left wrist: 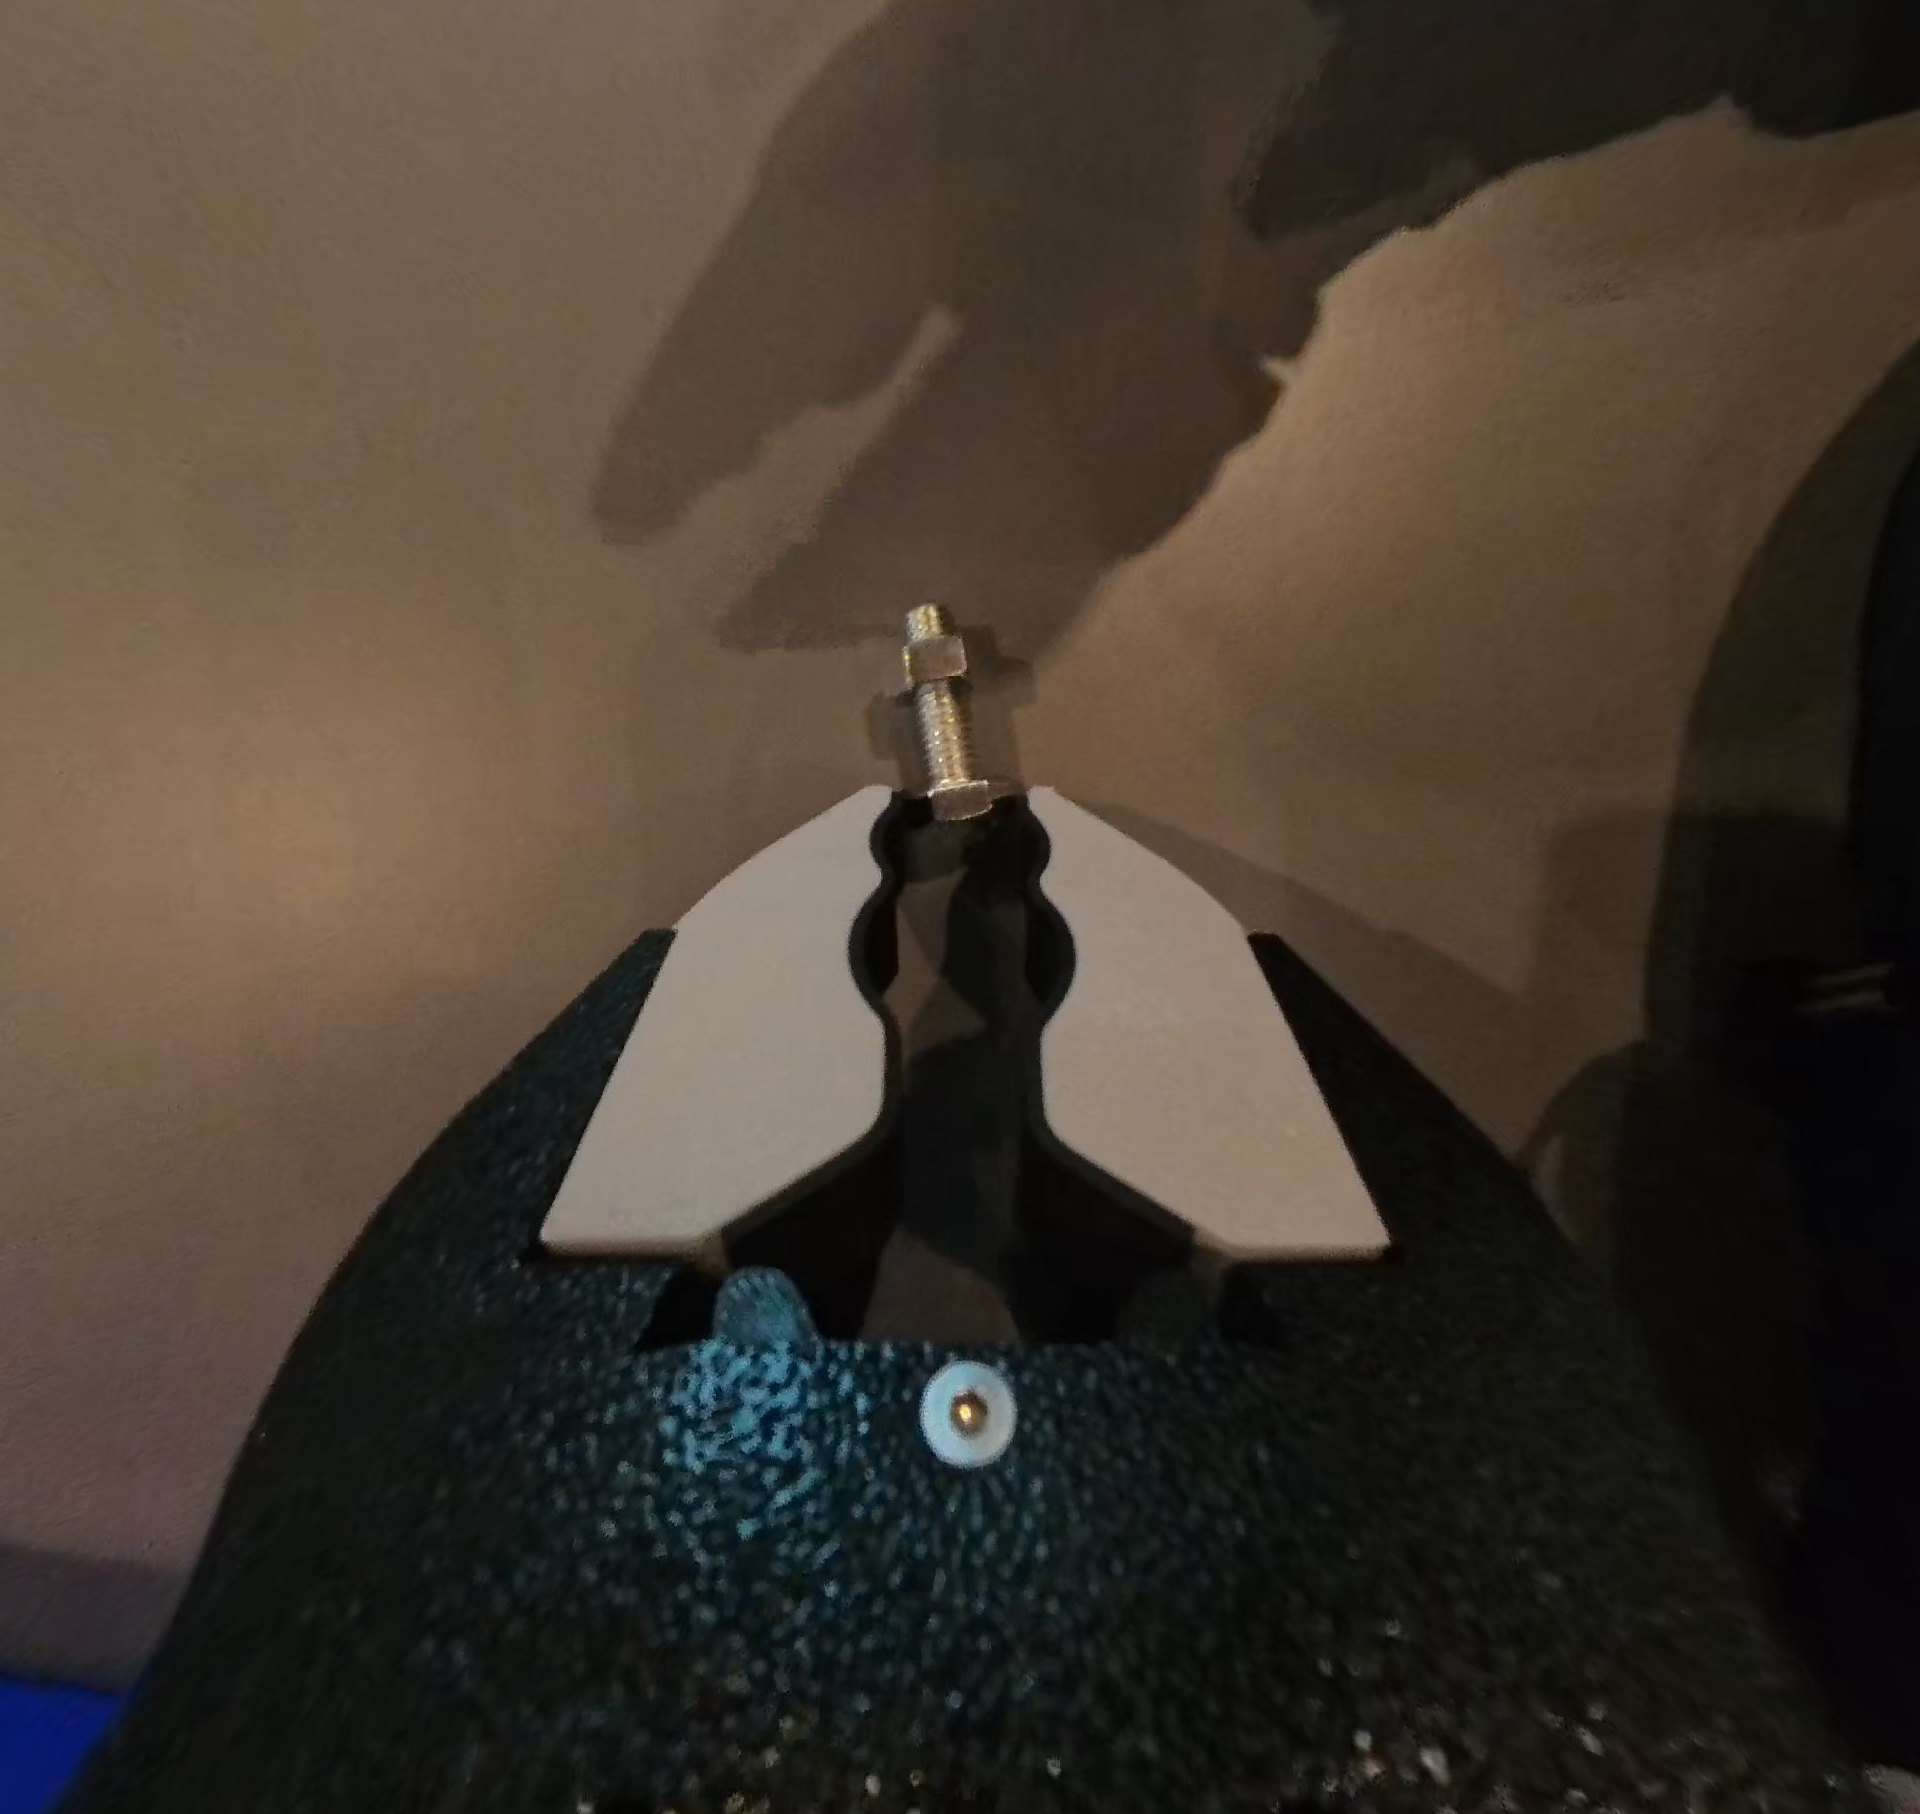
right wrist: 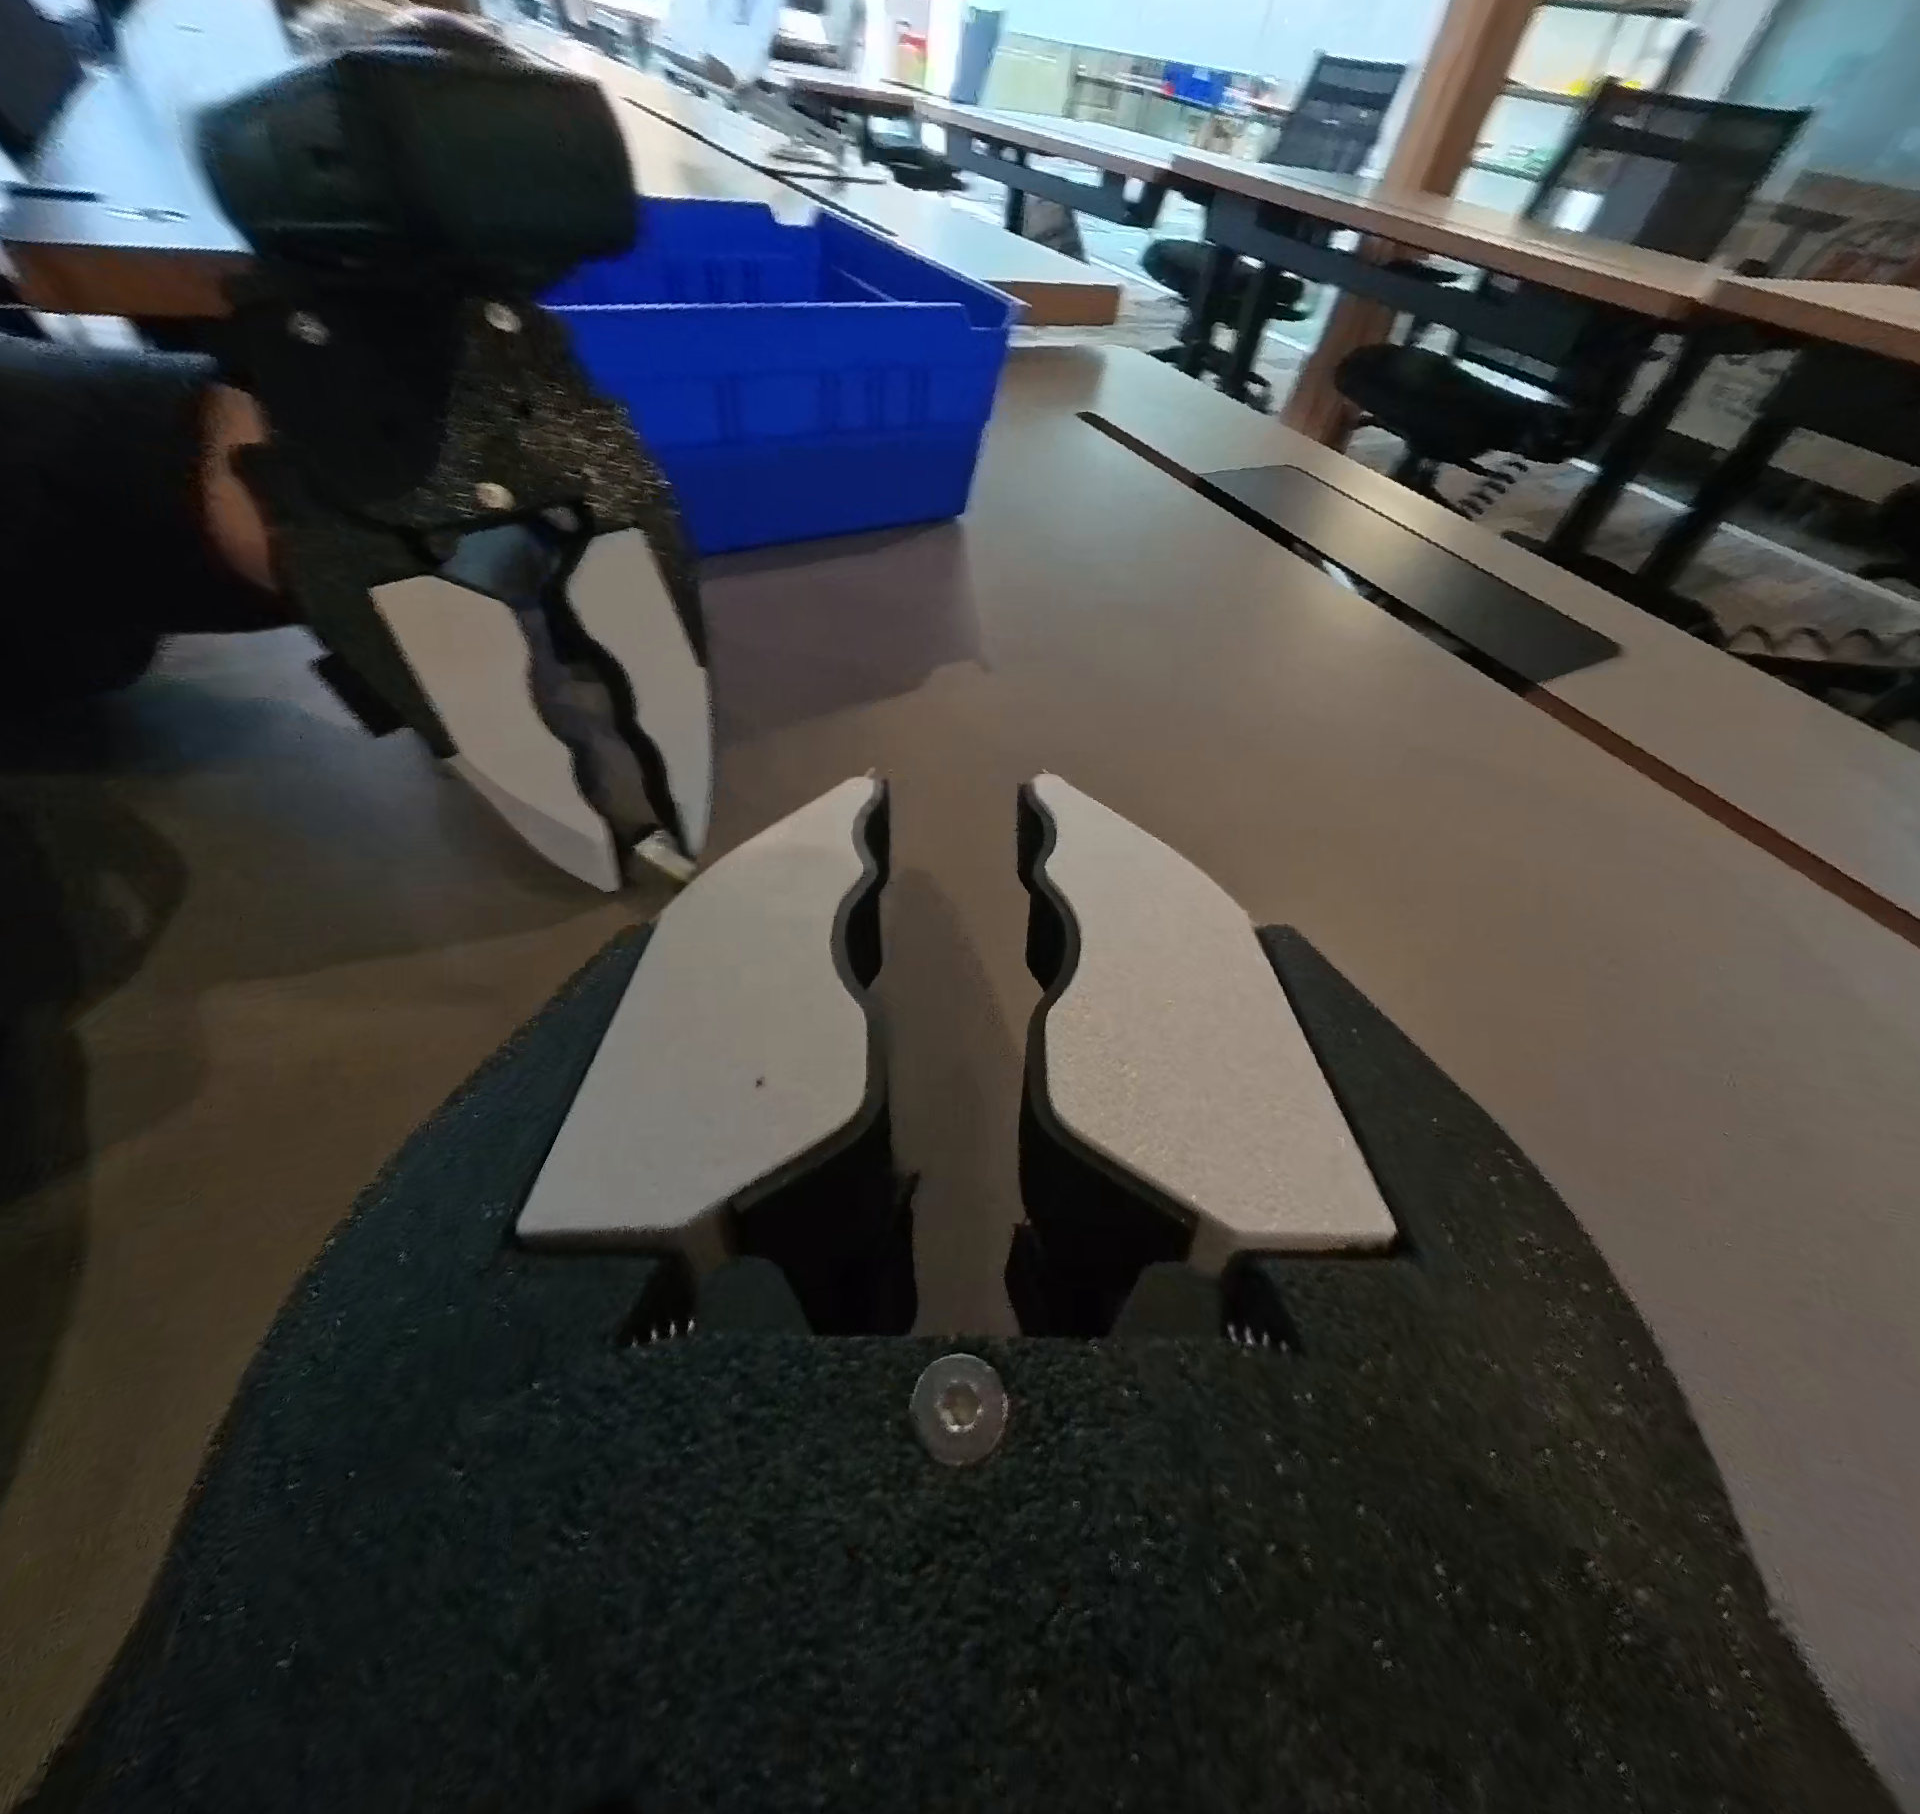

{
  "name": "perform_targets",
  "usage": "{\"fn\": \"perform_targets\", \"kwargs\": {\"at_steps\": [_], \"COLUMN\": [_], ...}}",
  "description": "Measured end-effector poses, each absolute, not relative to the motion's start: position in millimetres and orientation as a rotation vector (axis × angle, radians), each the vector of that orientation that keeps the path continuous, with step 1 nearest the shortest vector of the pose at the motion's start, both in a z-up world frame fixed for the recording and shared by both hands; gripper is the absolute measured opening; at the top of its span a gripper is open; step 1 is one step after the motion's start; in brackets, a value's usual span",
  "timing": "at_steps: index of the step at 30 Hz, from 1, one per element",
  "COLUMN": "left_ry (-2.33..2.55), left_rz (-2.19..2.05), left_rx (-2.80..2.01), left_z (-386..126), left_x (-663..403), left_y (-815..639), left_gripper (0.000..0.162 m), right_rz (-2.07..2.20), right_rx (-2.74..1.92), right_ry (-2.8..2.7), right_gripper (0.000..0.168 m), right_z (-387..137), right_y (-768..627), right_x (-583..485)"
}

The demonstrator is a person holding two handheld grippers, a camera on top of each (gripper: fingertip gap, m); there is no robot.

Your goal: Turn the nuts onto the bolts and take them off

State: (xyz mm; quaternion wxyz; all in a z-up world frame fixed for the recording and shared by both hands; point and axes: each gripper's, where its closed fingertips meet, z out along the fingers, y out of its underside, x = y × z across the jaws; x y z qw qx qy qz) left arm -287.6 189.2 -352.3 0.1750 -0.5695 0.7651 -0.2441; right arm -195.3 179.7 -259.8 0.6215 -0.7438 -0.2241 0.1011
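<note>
Left gripper [left wrist: 951, 808] at the centre of its own view, tips pinched in on the hex head of a bolt [left wrist: 943, 725]; the grey pads bow apart lower down but meet the head at the very tip, so it is clamped there; the bolt stands out past the fingertips, pointing up the frame, thread bare along the middle; a nut [left wrist: 935, 661] sits near the far end of that thread, a short stub of thread showing beyond it; behind, the brown tabletop [left wrist: 312, 517] under heavy shadow, and a sliver of blue at the lower left corner. Over in the right wrist view, the right gripper [right wrist: 953, 793] fills the lower centre, fingers [right wrist: 748, 1037] parted with a clear gap between the tips, nothing between them, poised over the table [right wrist: 1247, 829]; the left gripper [right wrist: 649, 855] shows again at the left of the frame, blurred, tips angled downward close to the table and just beside the right gripper's left fingertip, a small pale piece between them; a blue bin [right wrist: 810, 393] rests on the table behind it, upper left of centre; desks and black chairs [right wrist: 1455, 393] fill the upper right.
</note>
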Motion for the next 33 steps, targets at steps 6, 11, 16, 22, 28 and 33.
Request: {"fn": "perform_targets", "kwargs": {"at_steps": [6,11,16,22,28,33], "left_ry": [2.024,2.006,1.909,1.809,1.753,1.763], "left_rz": [-0.642,-0.692,-0.89,-1.3,-1.55,-1.588], "left_rx": [-1.26,-0.961,-0.891,-0.785,-0.721,-0.699], "left_z": [-334.8,-324.6,-310.0,-276.4,-260.3,-260.1], "left_x": [-253.4,-229.2,-224.4,-243.0,-254.1,-256.4], "left_y": [195.6,184.3,178.3,155.2,142.9,137.2], "left_gripper": [0.018,0.019,0.018,0.018,0.018,0.018], "right_rz": [0.39,0.245,0.245,0.455,0.73,0.727], "right_rx": [-1.769,-1.835,-1.867,-1.814,-1.706,-1.681], "right_ry": [-0.725,-0.847,-0.864,-0.857,-0.819,-0.849], "right_gripper": [0.038,0.047,0.048,0.049,0.038,0.032], "right_z": [-281.5,-304.8,-313.3,-305.4,-282.7,-280.2], "right_y": [168.1,169.5,169.4,160.6,146.8,143.5], "right_x": [-221.2,-217.3,-217.2,-236.1,-252.9,-259.0]}}
